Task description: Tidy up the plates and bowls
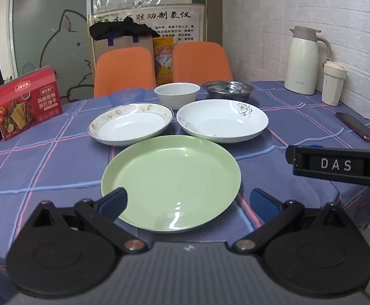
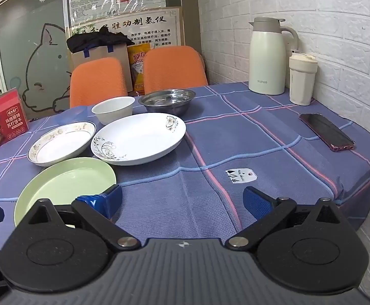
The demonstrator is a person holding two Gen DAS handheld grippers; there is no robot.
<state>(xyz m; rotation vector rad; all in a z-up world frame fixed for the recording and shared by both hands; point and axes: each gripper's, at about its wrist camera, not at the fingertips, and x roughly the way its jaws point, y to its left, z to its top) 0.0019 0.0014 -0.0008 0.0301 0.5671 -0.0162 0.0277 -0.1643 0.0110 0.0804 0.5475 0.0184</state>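
Note:
A green plate (image 1: 171, 183) (image 2: 65, 185) lies nearest on the checked tablecloth. Behind it sit a gold-rimmed white plate (image 1: 130, 123) (image 2: 61, 142) on the left and a flower-patterned white plate (image 1: 223, 120) (image 2: 139, 138) on the right. Further back stand a blue bowl (image 1: 126, 96), a white bowl (image 1: 177, 94) (image 2: 113, 109) and a steel bowl (image 1: 228, 90) (image 2: 167, 100). My left gripper (image 1: 188, 203) is open, its fingers straddling the green plate's near edge. My right gripper (image 2: 182, 200) is open over bare cloth to the right of the green plate.
A red cracker box (image 1: 27, 103) stands at the table's left. A thermos jug (image 2: 267, 56), a cream cup (image 2: 302, 78) and a phone (image 2: 326, 132) sit along the right by the brick wall. Two orange chairs (image 1: 124, 70) stand behind the table.

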